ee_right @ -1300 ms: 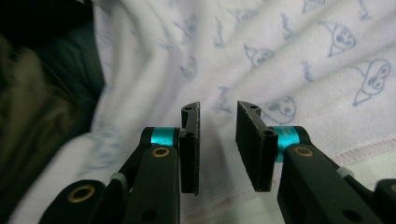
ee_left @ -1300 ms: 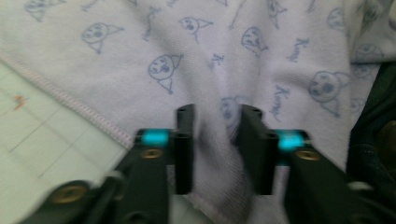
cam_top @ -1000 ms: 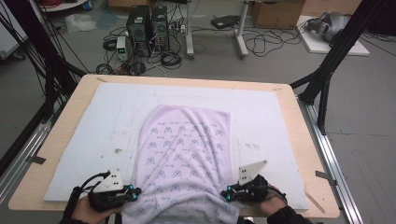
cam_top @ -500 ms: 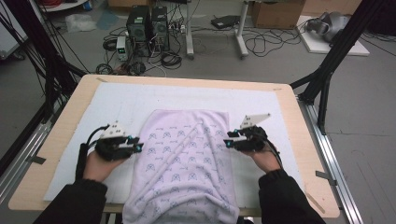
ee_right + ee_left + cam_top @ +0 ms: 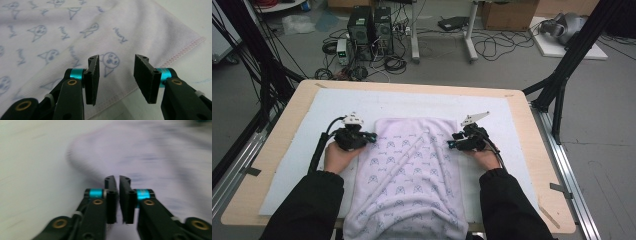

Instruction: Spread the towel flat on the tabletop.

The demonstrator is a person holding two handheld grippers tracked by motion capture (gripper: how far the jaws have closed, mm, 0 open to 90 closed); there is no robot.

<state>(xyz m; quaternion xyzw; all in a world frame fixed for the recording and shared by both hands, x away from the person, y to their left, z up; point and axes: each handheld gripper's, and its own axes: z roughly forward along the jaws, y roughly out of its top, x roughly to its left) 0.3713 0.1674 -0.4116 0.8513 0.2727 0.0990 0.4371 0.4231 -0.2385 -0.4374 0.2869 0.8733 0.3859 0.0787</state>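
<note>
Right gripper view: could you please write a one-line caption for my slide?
Open tongs of the right gripper hover above the stitched edge of a lilac printed cloth, nothing between them.

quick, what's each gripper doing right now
Left gripper: jaws nearly together, just been closing, nothing between them.
Right gripper: open, just been opening, holding nothing, above the towel.

A lab: computer towers [image 5: 371, 27], tangled cables [image 5: 492, 47], black rig frame [image 5: 262, 75].
</note>
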